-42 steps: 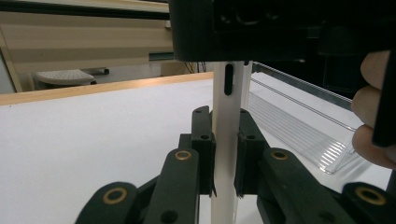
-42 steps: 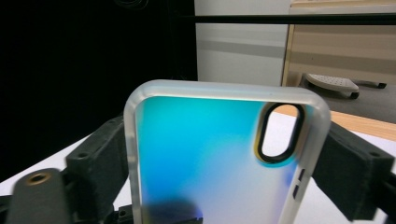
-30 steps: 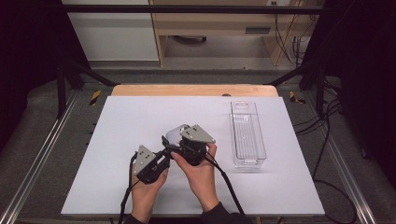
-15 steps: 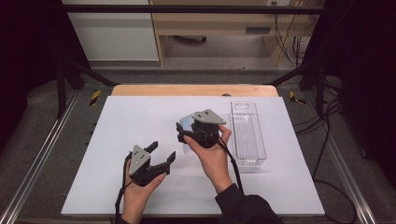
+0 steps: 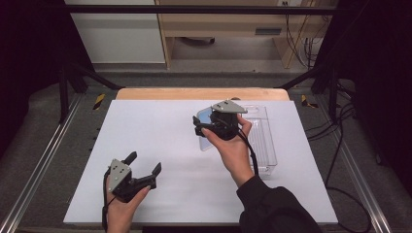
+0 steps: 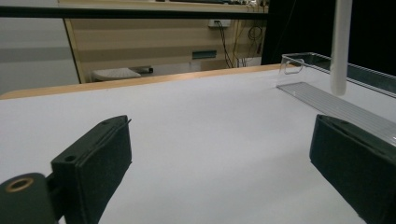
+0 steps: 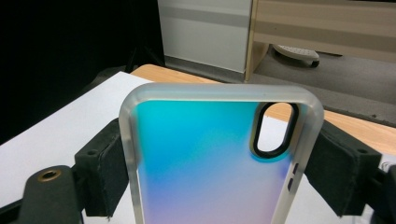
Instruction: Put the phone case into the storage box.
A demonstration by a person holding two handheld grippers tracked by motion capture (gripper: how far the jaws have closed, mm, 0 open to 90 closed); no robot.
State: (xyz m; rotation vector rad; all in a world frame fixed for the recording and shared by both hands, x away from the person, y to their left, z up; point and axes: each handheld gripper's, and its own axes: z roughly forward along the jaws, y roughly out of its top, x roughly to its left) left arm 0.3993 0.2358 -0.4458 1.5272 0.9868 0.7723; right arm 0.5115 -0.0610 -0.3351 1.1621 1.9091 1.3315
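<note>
A phone case [image 5: 206, 141] with a frosted rim and a blue-to-violet back hangs above the white table [image 5: 160, 126], just left of a clear plastic tray [image 5: 266, 145]. My right gripper [image 5: 200, 127] is shut on it; in the right gripper view both pads [image 7: 105, 163] press on the long sides of the case [image 7: 210, 163], with the camera cut-out at upper right. My left gripper [image 5: 143, 162] sits low at the table's near left. Its jaws have just been opening and stand wide, with nothing between the pads [image 6: 95, 168]. Seen from there, the case [image 6: 340, 46] hangs over the tray [image 6: 327, 93].
The white sheet covers most of the wooden table, whose far edge [image 5: 194, 93] shows as a bare strip. Metal rails [image 5: 43, 160] run along both sides. Cables [image 5: 335, 160] trail at the right, and a cabinet stands beyond the table.
The two grippers were close together at mid-table. The left one has opened its jaws and drawn back to the near left. The right one has carried the case up and toward the tray.
</note>
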